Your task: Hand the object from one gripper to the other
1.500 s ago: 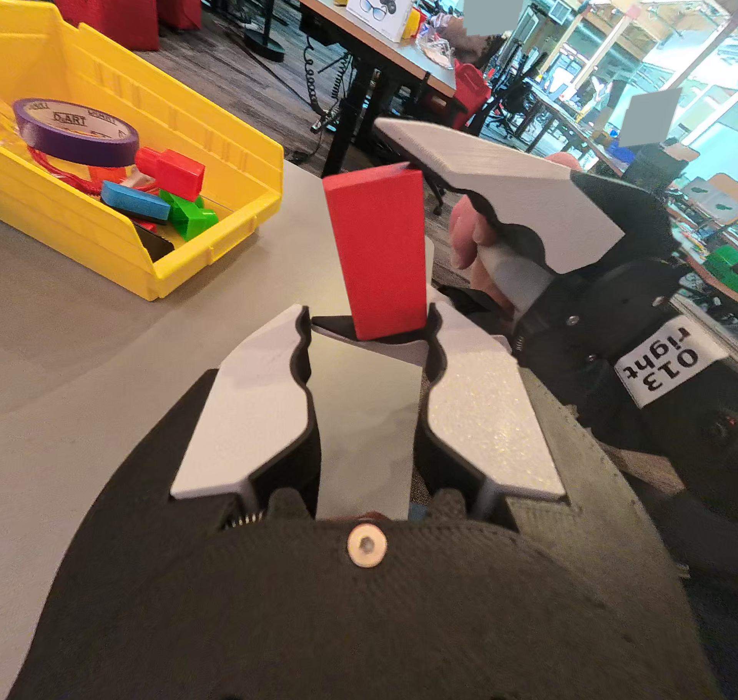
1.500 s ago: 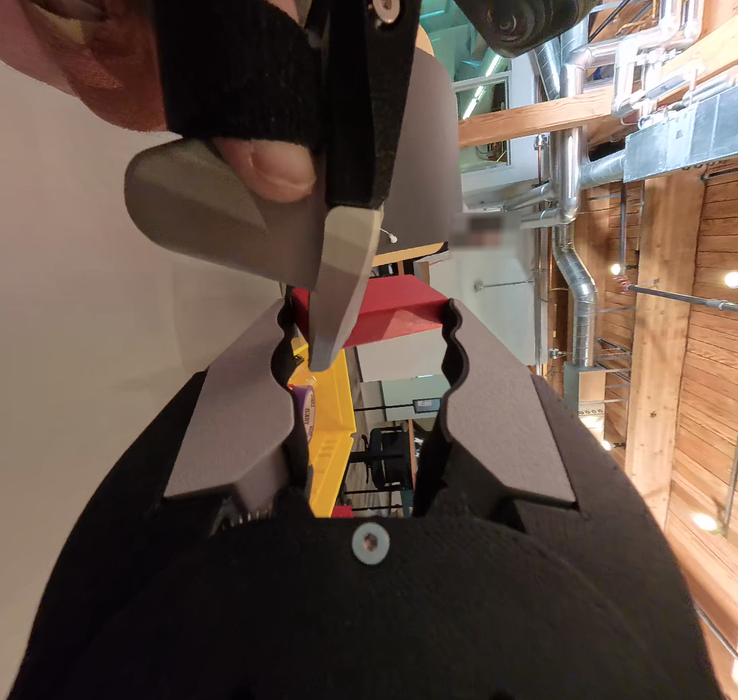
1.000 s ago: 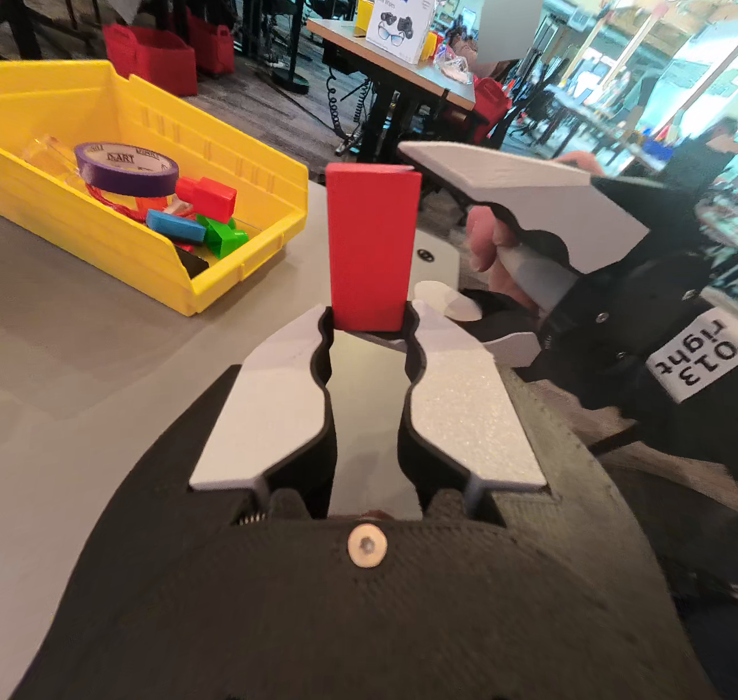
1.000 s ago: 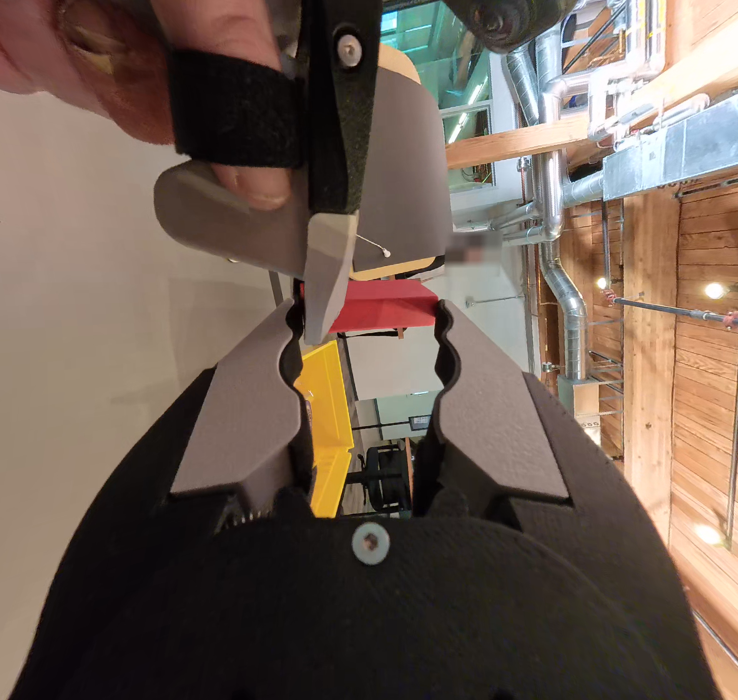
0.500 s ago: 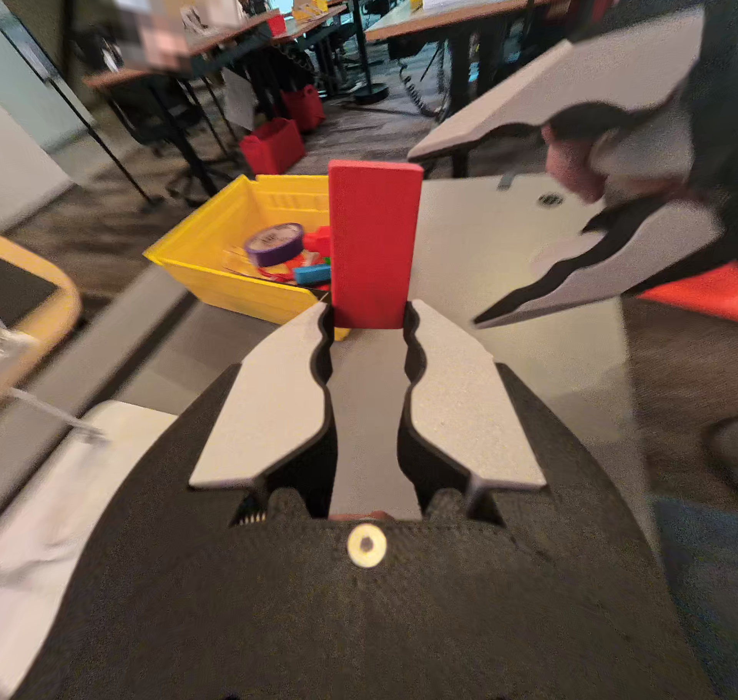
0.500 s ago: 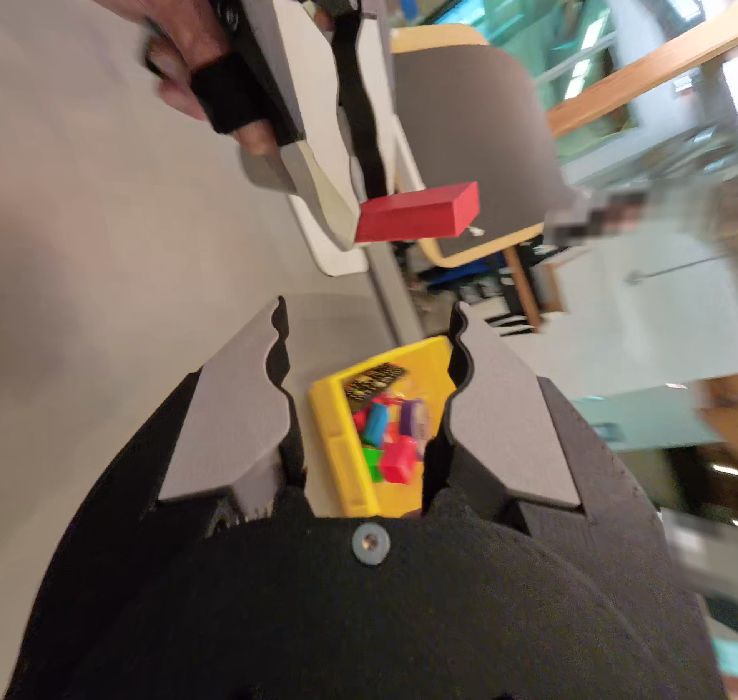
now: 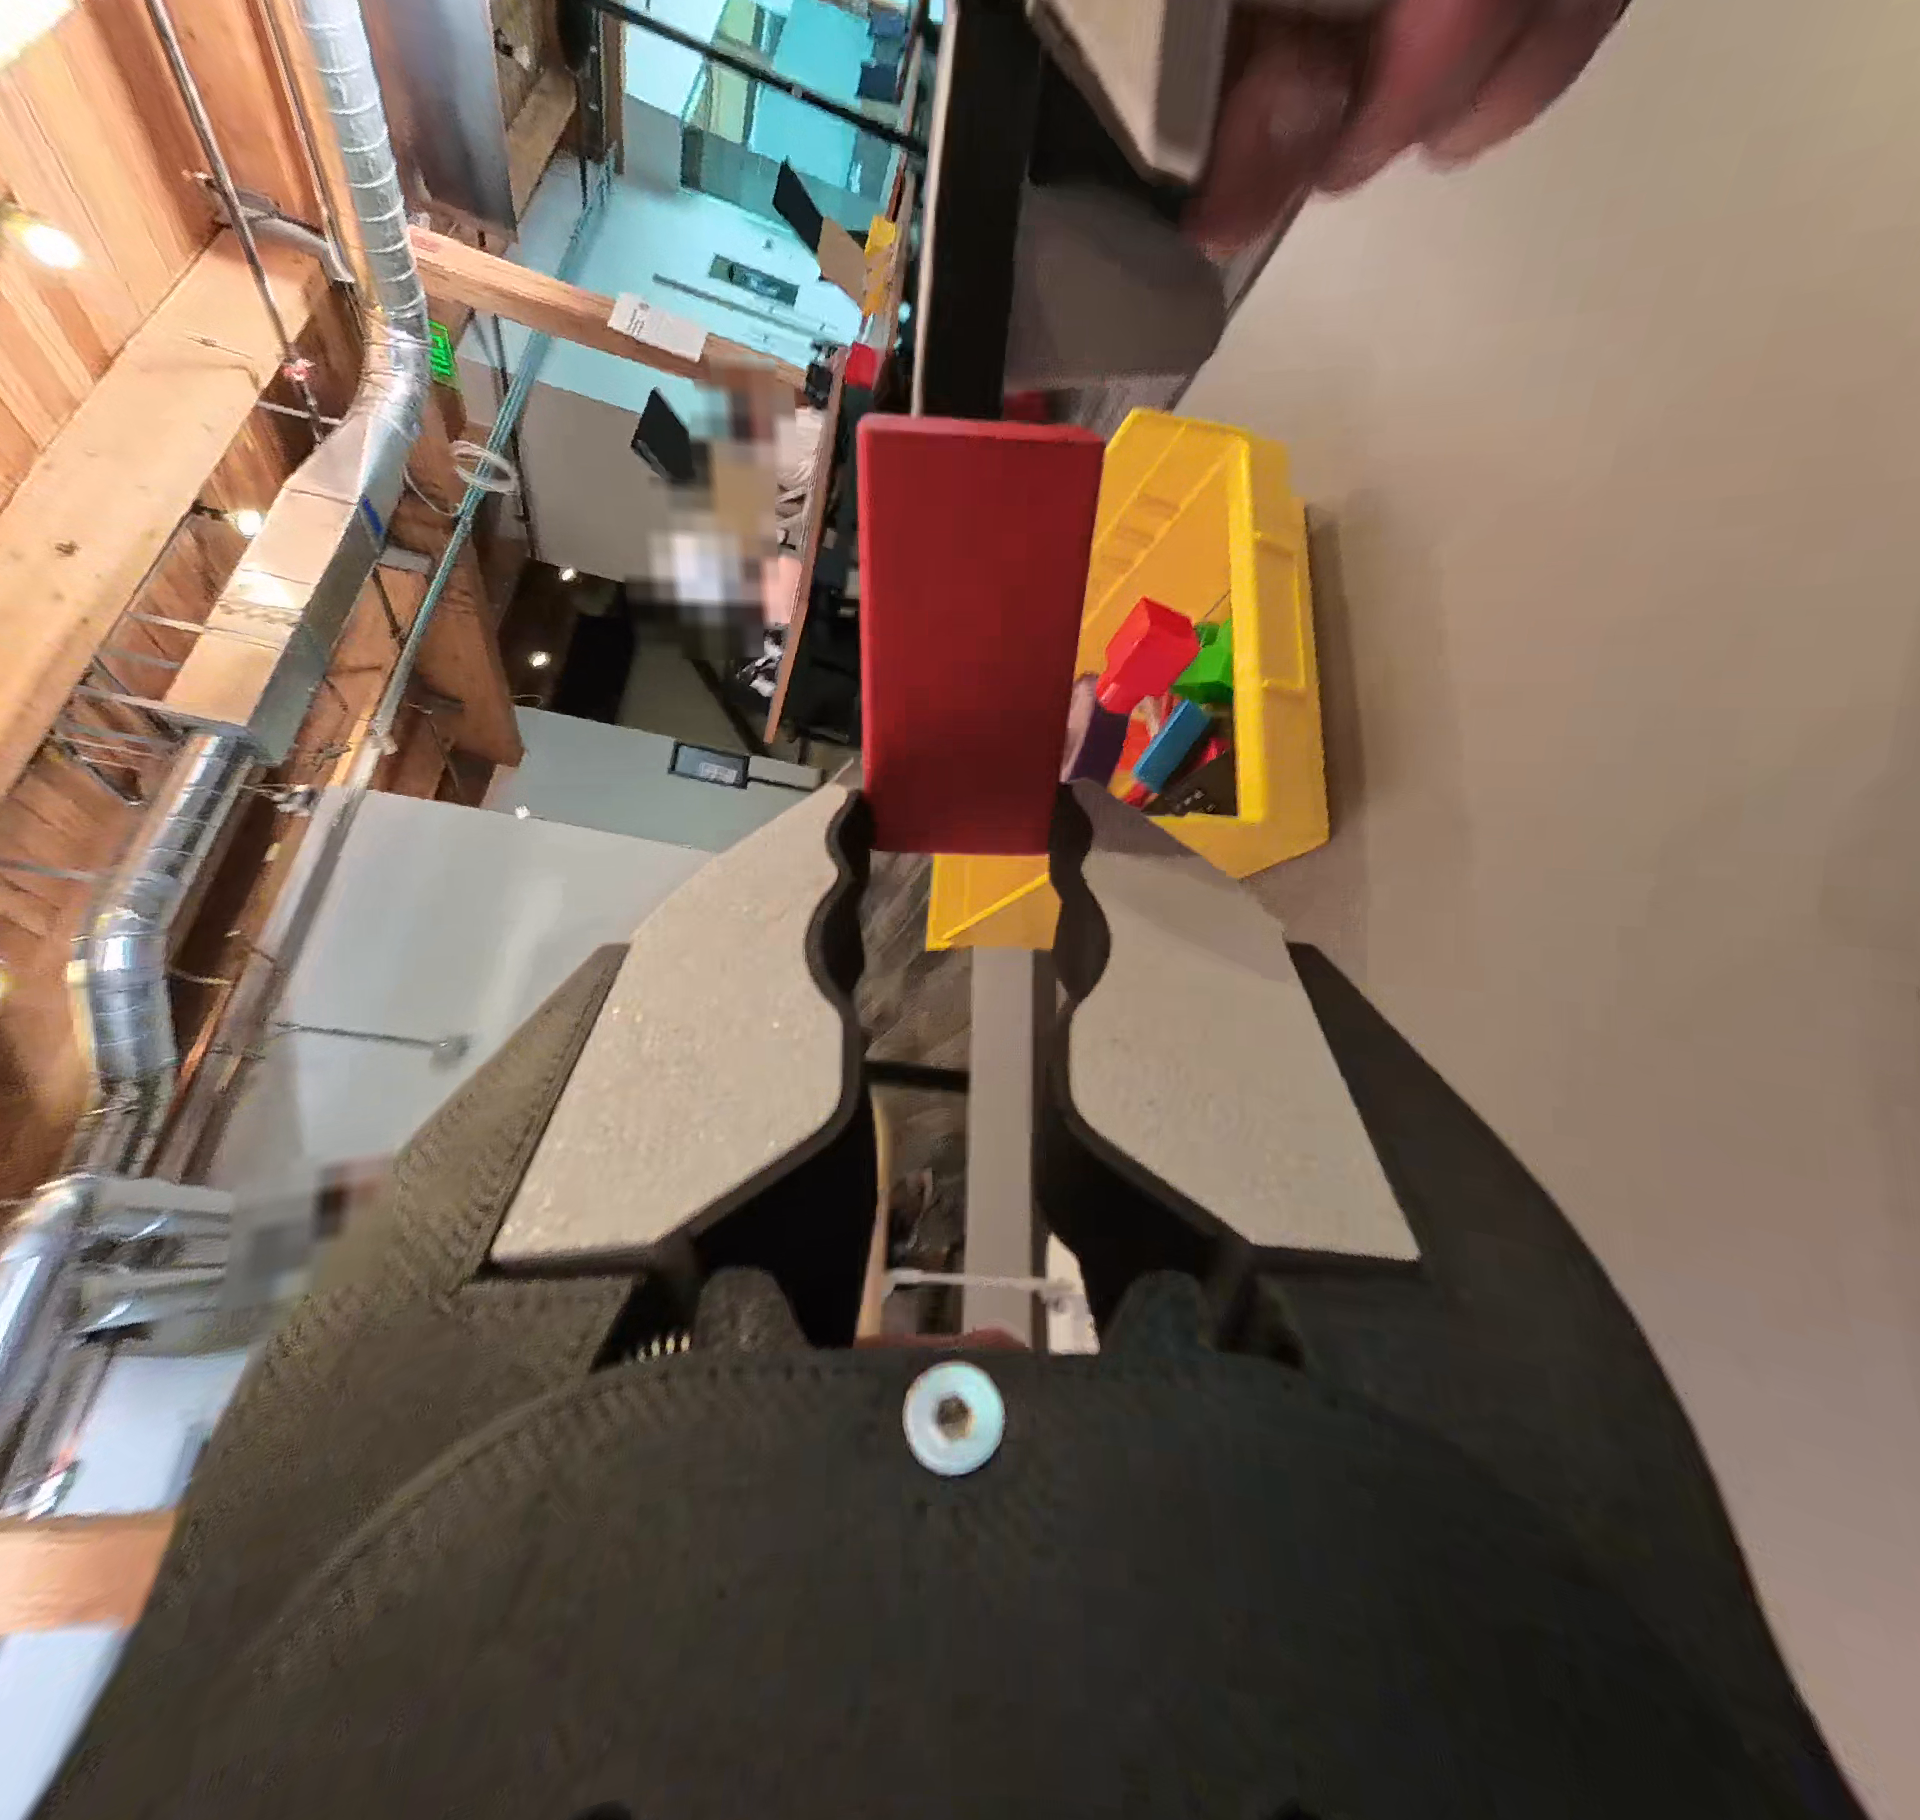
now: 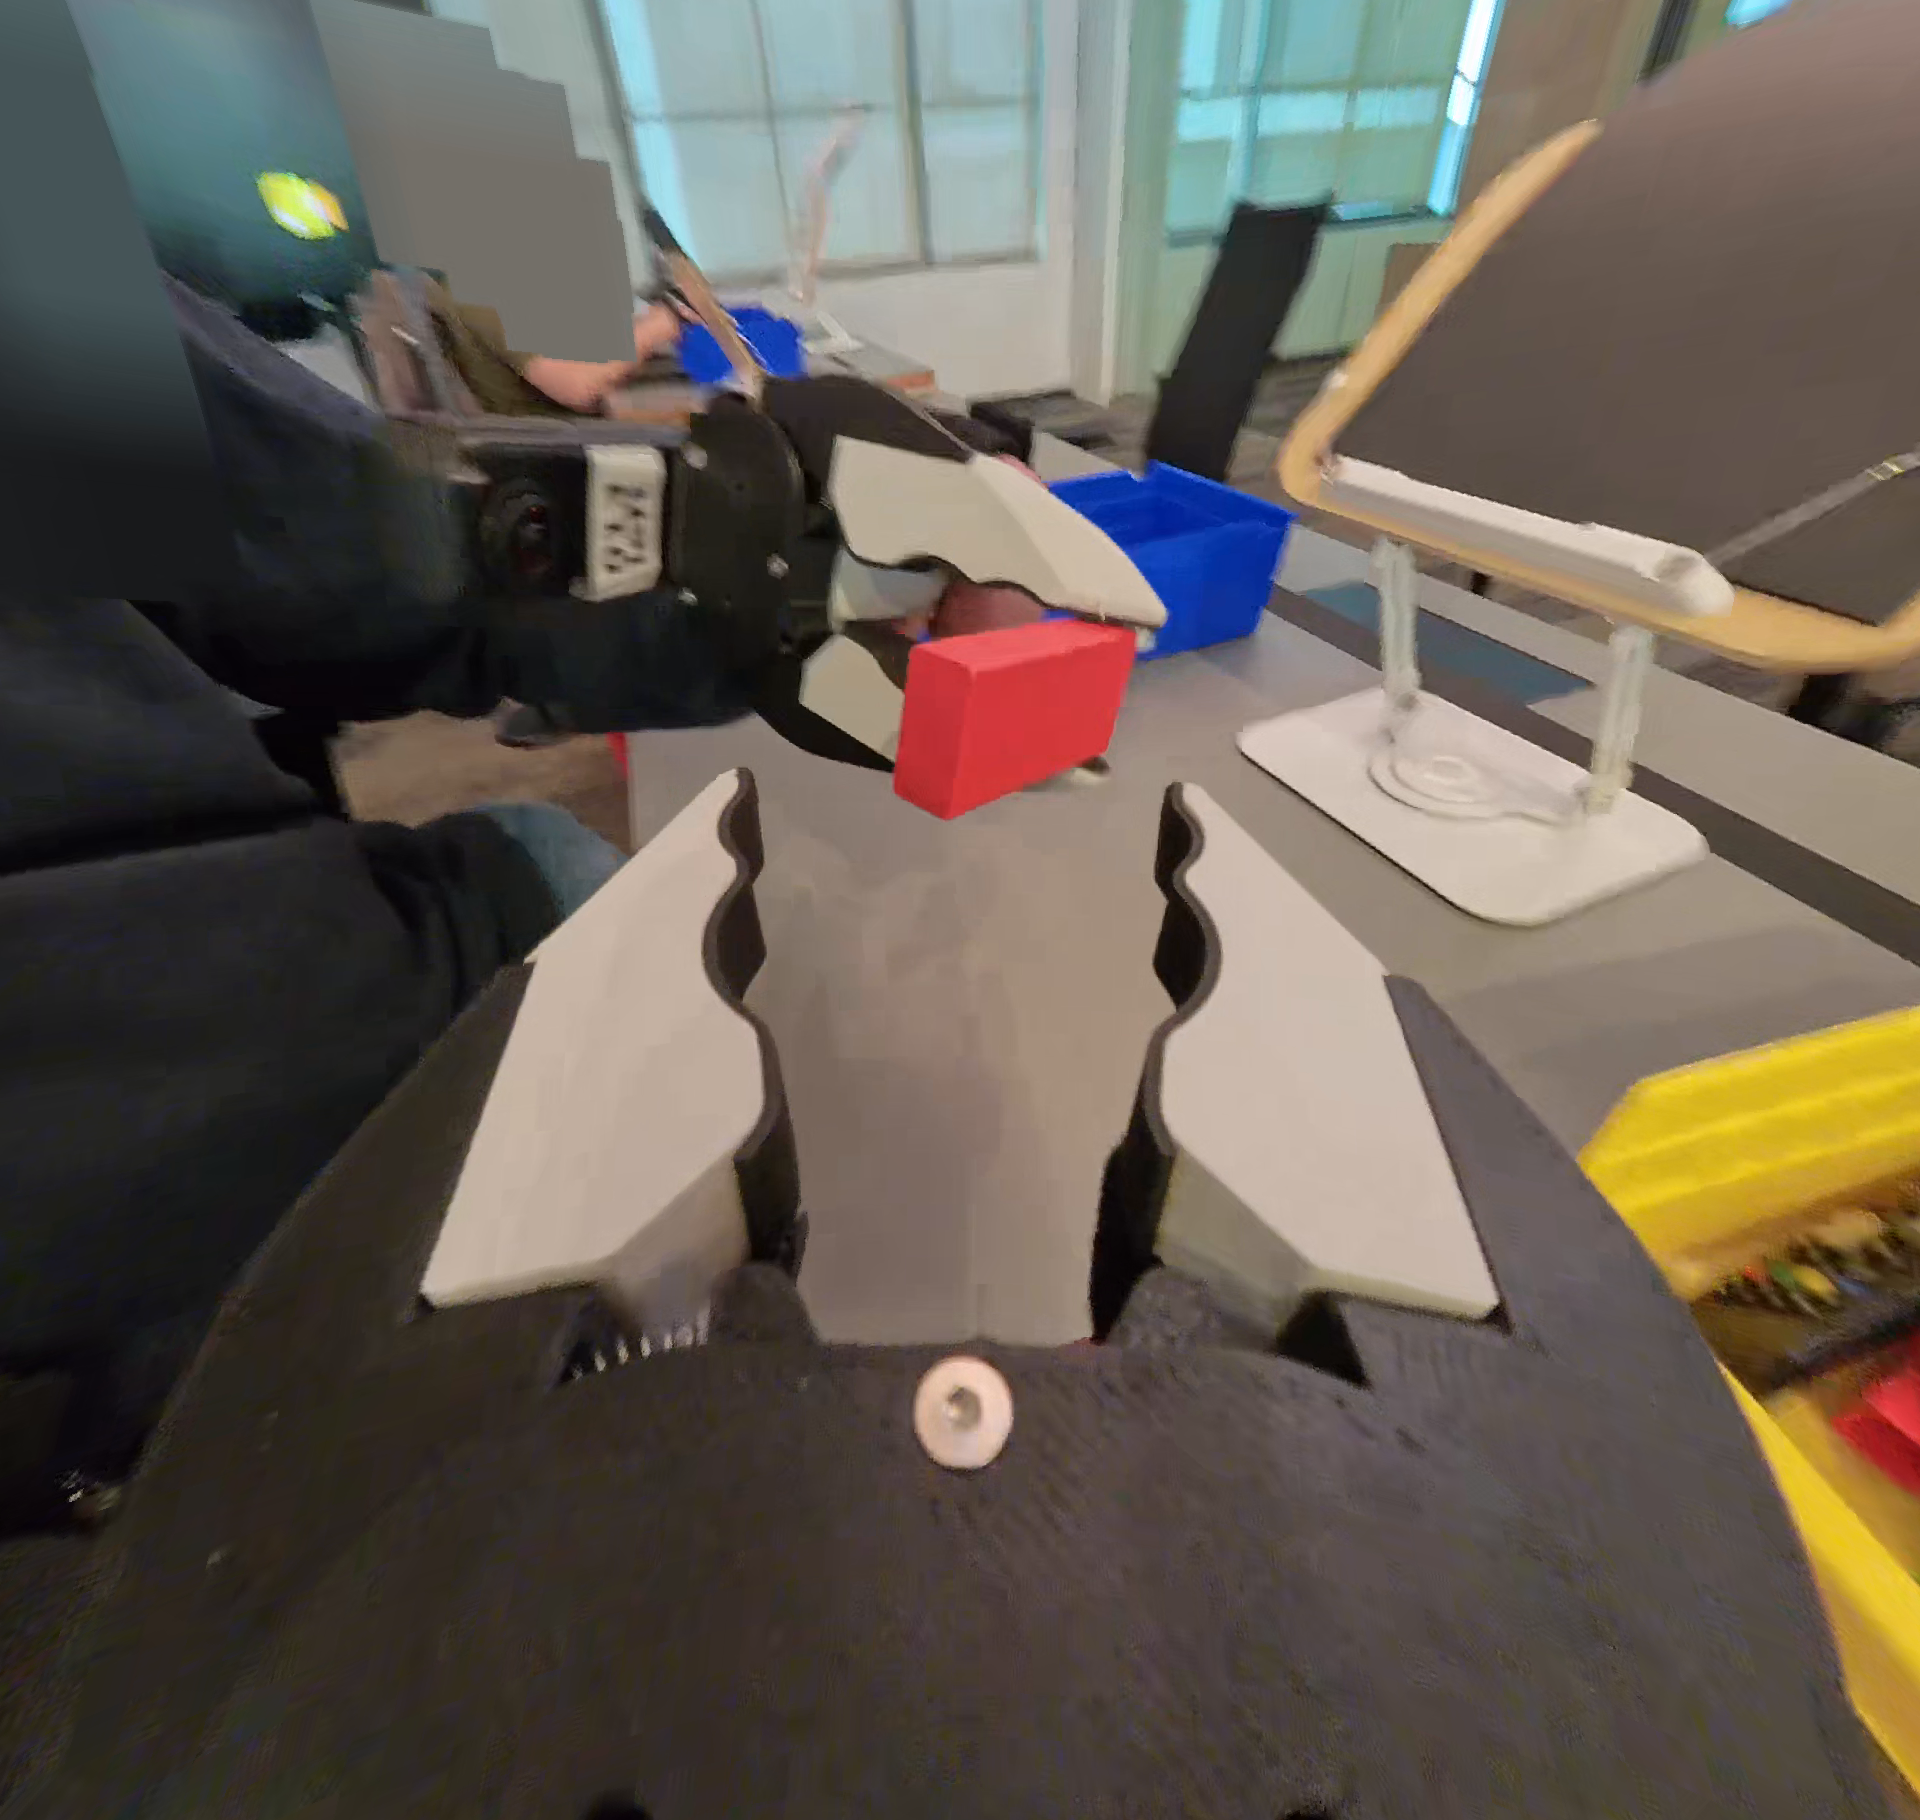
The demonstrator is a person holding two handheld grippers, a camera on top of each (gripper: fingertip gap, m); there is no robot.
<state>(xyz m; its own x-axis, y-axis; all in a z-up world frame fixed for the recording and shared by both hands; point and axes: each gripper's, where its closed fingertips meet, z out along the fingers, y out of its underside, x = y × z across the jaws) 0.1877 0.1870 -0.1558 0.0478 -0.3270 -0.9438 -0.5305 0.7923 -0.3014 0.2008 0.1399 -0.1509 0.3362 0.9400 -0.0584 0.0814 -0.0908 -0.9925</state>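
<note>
A red rectangular block (image 7: 971, 627) sticks out from between the tips of my left gripper (image 7: 956, 825), which is shut on its near end. The left wrist view is rolled sideways. In the right wrist view the same block (image 8: 1013, 716) is held in the air above the grey table (image 8: 956, 939) by the left gripper, whose upper finger (image 8: 977, 523) lies over it. My right gripper (image 8: 956, 814) is open and empty, a short way in front of the block. A blurred part of the right gripper (image 7: 1122, 25) and a hand show at the top of the left wrist view.
A yellow bin (image 7: 1273, 627) with several coloured blocks stands on the table; its corner shows in the right wrist view (image 8: 1766, 1116). A blue bin (image 8: 1205, 544) and a white stand (image 8: 1475, 835) holding a tilted board lie beyond the block. A dark sleeve fills the left. There is about 5 centimeters between the tips of the two grippers.
My left gripper closed on the red block. My right gripper let go, opened and drew back from it. Both grippers have rolled and swung since.
</note>
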